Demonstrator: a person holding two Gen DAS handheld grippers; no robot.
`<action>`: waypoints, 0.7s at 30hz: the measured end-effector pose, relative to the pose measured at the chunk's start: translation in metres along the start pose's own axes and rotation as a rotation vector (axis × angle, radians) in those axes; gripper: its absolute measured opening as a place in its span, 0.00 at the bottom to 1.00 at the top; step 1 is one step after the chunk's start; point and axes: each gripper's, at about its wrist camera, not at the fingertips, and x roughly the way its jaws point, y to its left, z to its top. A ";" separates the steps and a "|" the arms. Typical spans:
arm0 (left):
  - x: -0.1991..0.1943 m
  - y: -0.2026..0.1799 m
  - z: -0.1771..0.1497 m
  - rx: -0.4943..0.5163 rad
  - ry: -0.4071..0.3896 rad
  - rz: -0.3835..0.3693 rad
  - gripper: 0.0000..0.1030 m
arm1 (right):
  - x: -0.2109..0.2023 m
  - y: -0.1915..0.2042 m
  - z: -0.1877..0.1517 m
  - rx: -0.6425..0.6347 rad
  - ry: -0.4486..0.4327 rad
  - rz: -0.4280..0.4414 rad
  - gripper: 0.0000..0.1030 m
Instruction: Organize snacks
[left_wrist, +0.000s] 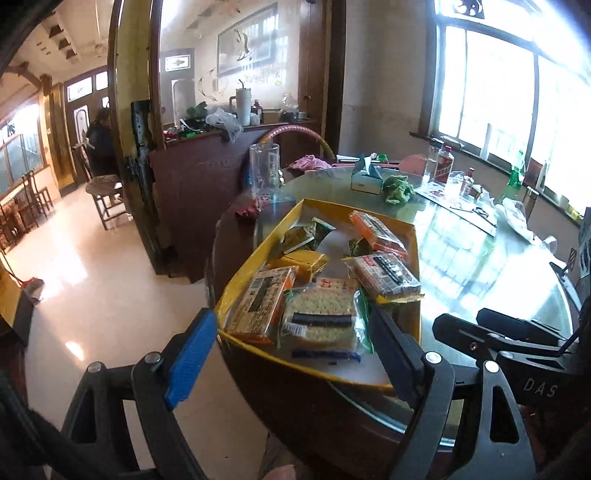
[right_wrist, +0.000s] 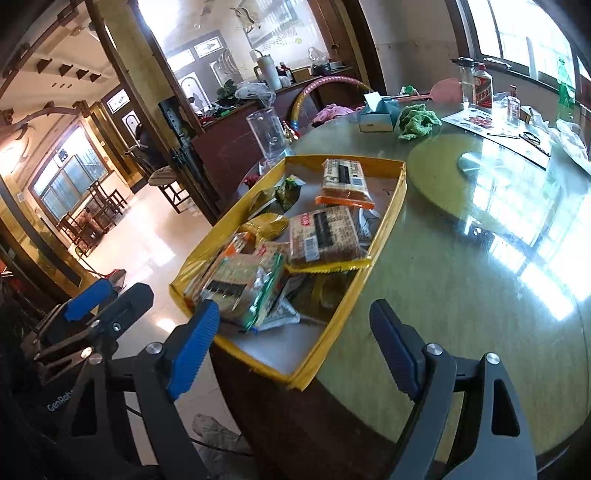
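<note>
Both jaws apart, empty: left gripper (left_wrist: 295, 354) over cracker pack (left_wrist: 319, 317); right gripper (right_wrist: 295, 343) view alone shows tray (right_wrist: 343, 306) corner (tabletop (right_wrist: 461, 280) edge).

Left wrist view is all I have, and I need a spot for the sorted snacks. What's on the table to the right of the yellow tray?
Observer: A round green turntable lies flat there, just past the far right corner of the yellow tray.
Operator: Is anything on it?
Observer: Nothing I can see, only its metal hub at the middle.
Operator: And the right tongs?
Observer: The right tongs are open and empty, hovering over the tray's near end.
</note>
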 end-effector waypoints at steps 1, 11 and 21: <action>-0.002 0.000 -0.001 0.007 0.001 0.007 0.82 | -0.003 0.001 -0.001 0.001 -0.003 -0.007 0.81; -0.007 0.000 -0.007 0.039 0.004 0.033 0.82 | -0.011 0.003 -0.007 0.029 -0.007 -0.035 0.81; 0.004 0.006 -0.001 0.035 0.015 0.037 0.82 | -0.008 0.006 0.000 0.032 -0.011 -0.038 0.81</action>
